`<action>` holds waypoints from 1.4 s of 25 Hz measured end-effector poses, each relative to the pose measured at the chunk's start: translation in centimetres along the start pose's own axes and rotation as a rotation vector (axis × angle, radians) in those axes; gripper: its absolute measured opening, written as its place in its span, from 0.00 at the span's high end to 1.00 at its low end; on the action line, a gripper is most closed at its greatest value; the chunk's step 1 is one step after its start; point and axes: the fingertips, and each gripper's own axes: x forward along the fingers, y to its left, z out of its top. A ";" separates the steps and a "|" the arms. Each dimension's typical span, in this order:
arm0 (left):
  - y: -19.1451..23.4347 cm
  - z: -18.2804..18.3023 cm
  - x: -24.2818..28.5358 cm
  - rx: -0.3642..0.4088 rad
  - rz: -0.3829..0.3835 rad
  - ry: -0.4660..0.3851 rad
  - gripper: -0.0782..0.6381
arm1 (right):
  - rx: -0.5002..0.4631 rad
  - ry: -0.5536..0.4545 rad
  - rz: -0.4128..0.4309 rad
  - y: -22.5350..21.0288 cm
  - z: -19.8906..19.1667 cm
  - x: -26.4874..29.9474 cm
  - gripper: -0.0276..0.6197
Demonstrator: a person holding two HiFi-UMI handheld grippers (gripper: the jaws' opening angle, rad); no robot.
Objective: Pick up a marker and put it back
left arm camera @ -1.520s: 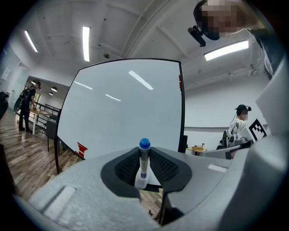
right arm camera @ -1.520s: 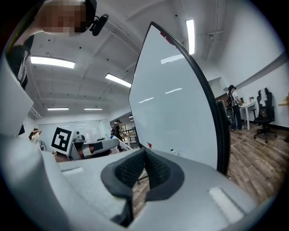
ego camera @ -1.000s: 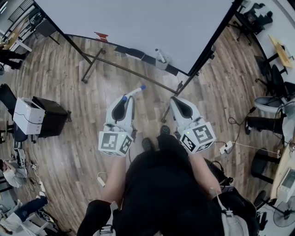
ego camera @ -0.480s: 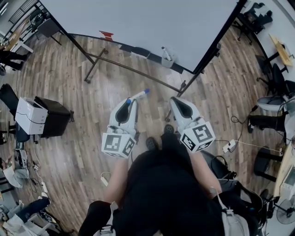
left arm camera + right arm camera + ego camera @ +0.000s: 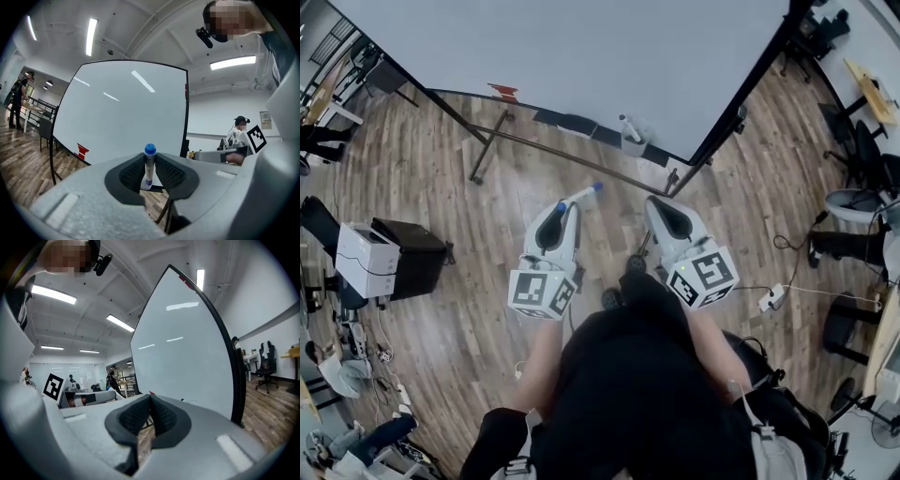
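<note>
A white marker [image 5: 581, 195] with a blue cap sticks out forward and to the right from my left gripper [image 5: 563, 207], which is shut on its barrel. In the left gripper view the marker [image 5: 149, 165] stands upright between the dark pads, cap on top, with the whiteboard [image 5: 126, 112] behind it. My right gripper [image 5: 661, 208] hangs beside the left one, jaws shut with nothing in them; its pads [image 5: 157, 414] meet in the right gripper view. The whiteboard [image 5: 581, 56] fills the top of the head view. A small grey holder [image 5: 633, 143] with another marker sits on its ledge.
The board's metal stand [image 5: 553, 148] crosses the wooden floor just ahead of both grippers. A red item [image 5: 503, 92] sits at the board's lower edge. A black cabinet [image 5: 412, 246] with a white box [image 5: 364, 260] stands left. Office chairs [image 5: 867, 155] and a floor cable [image 5: 766, 300] lie right.
The board and its stand have come a little nearer to both grippers and fill more of the view. The marker stays clamped in the left gripper; the right stays shut.
</note>
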 end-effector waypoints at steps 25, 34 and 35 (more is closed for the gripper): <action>1.0 -1.4 17.6 -0.009 -0.136 0.091 0.79 | 0.065 -0.018 -0.092 -11.5 1.9 7.0 0.95; 2.6 -3.6 21.3 -0.002 -0.330 0.187 0.79 | 0.057 -0.029 -0.278 -10.5 2.4 8.8 0.95; 2.8 -4.0 21.6 -0.003 -0.350 0.199 0.79 | 0.056 -0.026 -0.297 -10.4 2.3 8.8 0.95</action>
